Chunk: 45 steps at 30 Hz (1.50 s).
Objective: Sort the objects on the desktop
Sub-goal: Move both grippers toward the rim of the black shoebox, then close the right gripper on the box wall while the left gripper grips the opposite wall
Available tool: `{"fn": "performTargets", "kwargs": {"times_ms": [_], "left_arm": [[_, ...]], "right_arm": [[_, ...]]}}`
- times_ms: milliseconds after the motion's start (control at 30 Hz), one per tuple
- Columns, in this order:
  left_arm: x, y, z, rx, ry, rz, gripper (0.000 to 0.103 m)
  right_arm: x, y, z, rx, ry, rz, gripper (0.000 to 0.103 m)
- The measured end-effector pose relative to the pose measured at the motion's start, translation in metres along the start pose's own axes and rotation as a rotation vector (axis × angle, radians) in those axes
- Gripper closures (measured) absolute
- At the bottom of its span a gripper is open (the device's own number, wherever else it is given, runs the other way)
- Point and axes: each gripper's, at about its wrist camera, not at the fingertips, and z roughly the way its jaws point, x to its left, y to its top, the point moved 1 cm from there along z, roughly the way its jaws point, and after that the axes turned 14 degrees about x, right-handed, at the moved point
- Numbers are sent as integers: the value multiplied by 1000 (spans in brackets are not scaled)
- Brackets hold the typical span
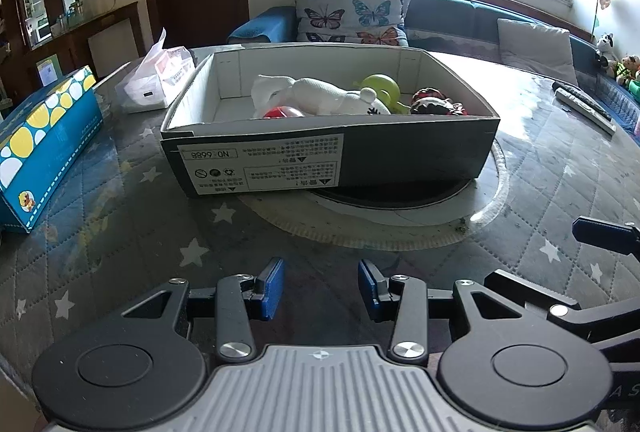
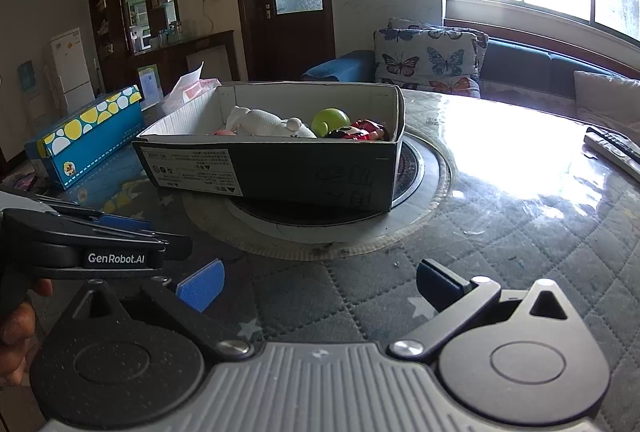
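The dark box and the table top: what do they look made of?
Box: likely cardboard, matte dark outside, pale inside, with folded flaps and a printed label. Table: quilted star-print fabric apparently under a clear glossy sheet, glass or plastic, given the window glare.

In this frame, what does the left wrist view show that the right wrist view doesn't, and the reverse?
Only the left wrist view shows stuffed toys on the window ledge.

Only the right wrist view shows a white refrigerator, a hand, and handwriting on the box's dark side.

Both show the open dark cardboard box of toys, the blue dotted tissue box, and both open, empty grippers: left gripper, right gripper.
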Motion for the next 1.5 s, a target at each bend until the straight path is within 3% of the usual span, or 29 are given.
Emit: {"fn": "performTargets", "kwargs": {"times_ms": [333,600,900,1067,1500], "left_arm": [[15,24,-2,4,-4,-24,61],[39,73,-7,-40,48,-37,62],[71,135,18,-49,139,-88,63],[95,161,40,-30,163,-135,64],[124,197,102,84,118,-165,72]], "right_arm": [[-6,24,10,5,1,-12,0],[-35,76,23,9,18,57,7],[-63,136,61,31,-25,95,14],[-74,164,90,68,-32,99,24],[-93,202,151,175,-36,101,65]]}}
